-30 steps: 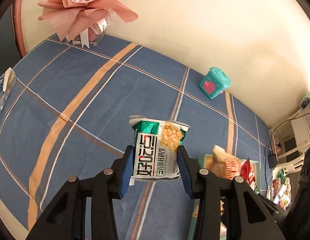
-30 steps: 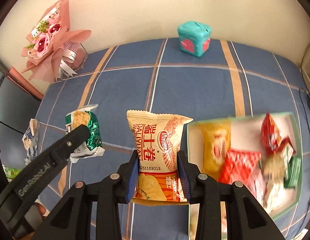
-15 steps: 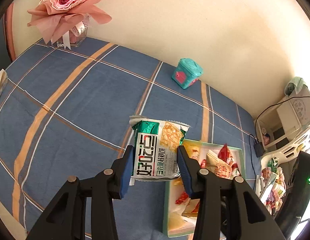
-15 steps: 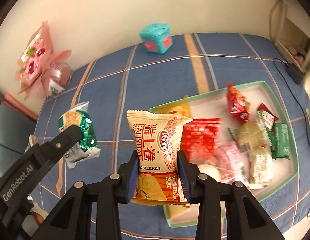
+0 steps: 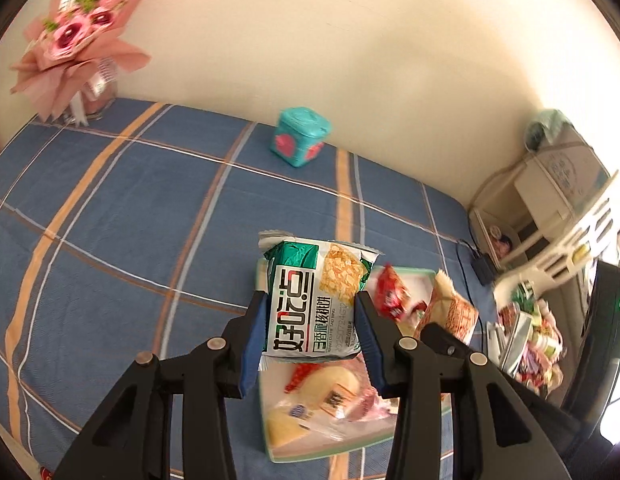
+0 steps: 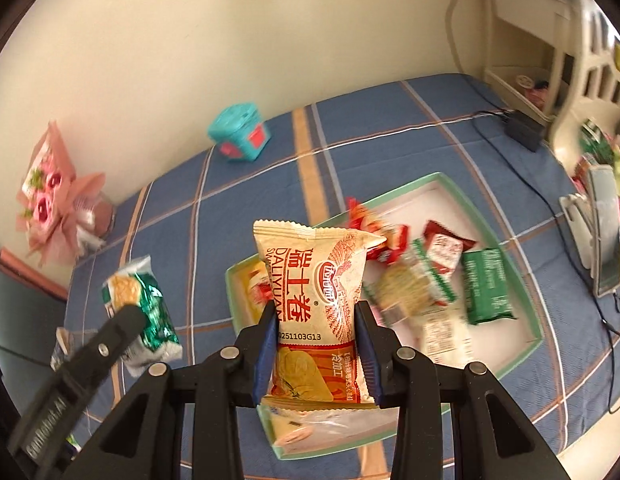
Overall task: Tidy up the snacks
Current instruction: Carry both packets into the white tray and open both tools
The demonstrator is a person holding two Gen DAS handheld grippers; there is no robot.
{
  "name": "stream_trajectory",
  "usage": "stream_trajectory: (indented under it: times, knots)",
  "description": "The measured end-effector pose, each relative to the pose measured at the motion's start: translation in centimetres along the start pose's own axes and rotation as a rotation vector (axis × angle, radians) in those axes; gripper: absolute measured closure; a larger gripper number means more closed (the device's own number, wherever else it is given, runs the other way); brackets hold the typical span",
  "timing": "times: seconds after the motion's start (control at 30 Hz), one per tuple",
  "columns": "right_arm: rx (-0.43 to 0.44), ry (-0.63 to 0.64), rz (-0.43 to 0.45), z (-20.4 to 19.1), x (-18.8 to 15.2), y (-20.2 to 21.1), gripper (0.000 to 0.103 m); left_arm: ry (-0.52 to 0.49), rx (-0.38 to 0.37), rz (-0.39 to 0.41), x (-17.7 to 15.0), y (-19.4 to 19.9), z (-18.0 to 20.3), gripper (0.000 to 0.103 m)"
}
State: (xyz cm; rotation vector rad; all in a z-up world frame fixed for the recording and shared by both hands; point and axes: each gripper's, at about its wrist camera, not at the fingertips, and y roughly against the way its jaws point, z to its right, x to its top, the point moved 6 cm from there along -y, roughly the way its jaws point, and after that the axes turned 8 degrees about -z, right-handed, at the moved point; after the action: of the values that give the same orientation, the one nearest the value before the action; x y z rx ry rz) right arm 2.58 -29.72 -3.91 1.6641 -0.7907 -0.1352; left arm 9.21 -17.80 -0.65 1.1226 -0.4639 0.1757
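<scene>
The left tool [image 5: 312, 322] was seen pinching a green-and-white snack packet [image 5: 316, 300] between its blue pads, held upright in the air above the near left end of the green-rimmed tray [image 5: 410, 271]. The right tool [image 6: 316, 340] was seen pinching a beige-and-orange snack packet [image 6: 316, 292] the same way, above the tray's near corner [image 6: 536, 332]. Several wrapped snacks, partly blurred, were noted lying in the tray, among them a dark green packet [image 6: 486, 286]. The tray was seen resting on a blue plaid-covered surface [image 5: 130, 220]. A teal box [image 5: 300, 136] and a pink bouquet [image 5: 76, 46] were noted near the wall.
</scene>
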Motion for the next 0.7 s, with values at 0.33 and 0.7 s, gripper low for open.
stream_trajectory:
  times: [0.33,0.7]
  knots:
    - [-0.026,-0.122,-0.009,6.7,0.8,-0.5,0.063,-0.162,-0.014,-0.077,-2.4,-3.8,6.5,0.058]
    - [-0.034,-0.222,-0.059,11.8,0.9,-2.0,0.063,-0.259,-0.004,-0.131,-3.2,-7.5,9.0,0.058]
